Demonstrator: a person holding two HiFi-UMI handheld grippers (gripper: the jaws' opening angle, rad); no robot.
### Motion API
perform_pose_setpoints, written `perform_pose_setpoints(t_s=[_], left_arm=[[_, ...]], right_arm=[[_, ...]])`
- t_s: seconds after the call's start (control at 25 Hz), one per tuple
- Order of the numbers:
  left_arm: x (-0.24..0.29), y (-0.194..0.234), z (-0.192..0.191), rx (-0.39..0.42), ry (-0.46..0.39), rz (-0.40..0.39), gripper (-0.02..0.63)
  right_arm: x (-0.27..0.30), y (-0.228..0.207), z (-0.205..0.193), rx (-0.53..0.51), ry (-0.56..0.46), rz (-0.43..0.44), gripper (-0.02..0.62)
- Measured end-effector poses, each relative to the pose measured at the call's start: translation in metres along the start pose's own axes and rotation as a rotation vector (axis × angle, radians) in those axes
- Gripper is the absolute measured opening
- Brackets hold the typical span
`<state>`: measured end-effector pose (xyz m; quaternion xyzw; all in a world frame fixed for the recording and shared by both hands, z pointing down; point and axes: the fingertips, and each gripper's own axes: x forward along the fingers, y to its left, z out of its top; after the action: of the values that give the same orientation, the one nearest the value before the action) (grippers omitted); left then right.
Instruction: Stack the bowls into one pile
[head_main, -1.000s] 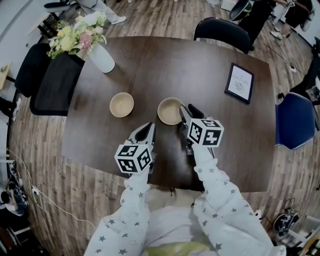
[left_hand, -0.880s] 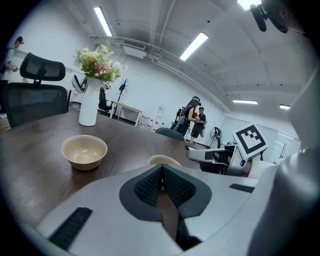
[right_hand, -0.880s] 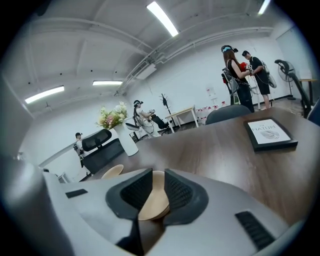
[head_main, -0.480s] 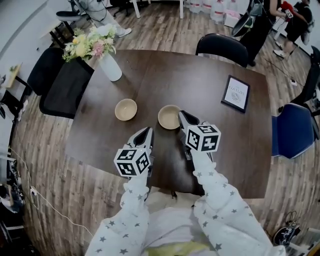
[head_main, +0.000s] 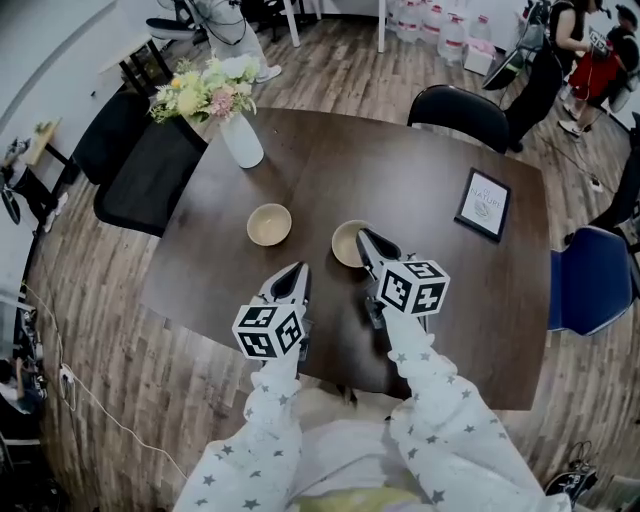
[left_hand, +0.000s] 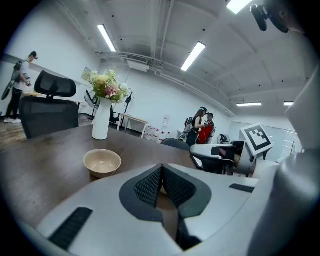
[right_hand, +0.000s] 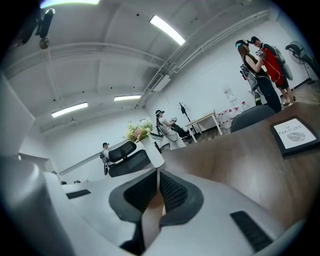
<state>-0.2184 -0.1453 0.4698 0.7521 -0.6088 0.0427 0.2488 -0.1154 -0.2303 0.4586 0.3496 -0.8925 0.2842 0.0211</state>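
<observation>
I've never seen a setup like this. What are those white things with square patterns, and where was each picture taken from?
A person holds a tool in each hand: the left gripper and the right gripper; the patterned cubes are part of them. One picture looks down from a head camera; the other two ride on the grippers, looking along their fingers. On the table sit a left bowl, a right bowl, a vase of flowers and a framed sign. The right gripper's fingers have just been closing and appear to pinch the right bowl's rim. The left gripper is shut, empty.
</observation>
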Motion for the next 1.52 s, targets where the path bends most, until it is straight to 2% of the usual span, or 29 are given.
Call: perform_pose_setpoints(t_s=[0.32,0.6,0.84,1.04,1.16,1.36,1.52], left_arm=[[-0.002,0.049,0.0,-0.018,0.033,-0.006,0.025],[-0.006,0.09,0.003,-0.015,0.076,-0.048,0.026],[-0.002,0.12,0.0,-0.011,0.118,-0.082,0.025],[-0.003,0.145,-0.004,-0.017,0.135,-0.092,0.025],[-0.002,0.157,-0.006,-0.033,0.141,-0.074,0.025],[0.004,0.162,-0.009,-0.054,0.148,-0.058,0.026],[0.011,0.165,-0.012,-0.067,0.156,-0.05,0.025]], right_arm=[[0.039,0.025,-0.018,0.037,0.019,-0.001,0.028],[0.079,0.058,-0.041,0.095,0.041,-0.013,0.029],[0.109,0.061,-0.057,0.17,0.042,-0.051,0.029],[0.134,0.064,-0.076,0.174,0.072,-0.109,0.032],[0.145,0.062,-0.085,0.174,0.105,-0.156,0.092],[0.156,0.045,-0.091,0.172,0.129,-0.248,0.131],[0.169,0.036,-0.095,0.195,0.137,-0.263,0.144]])
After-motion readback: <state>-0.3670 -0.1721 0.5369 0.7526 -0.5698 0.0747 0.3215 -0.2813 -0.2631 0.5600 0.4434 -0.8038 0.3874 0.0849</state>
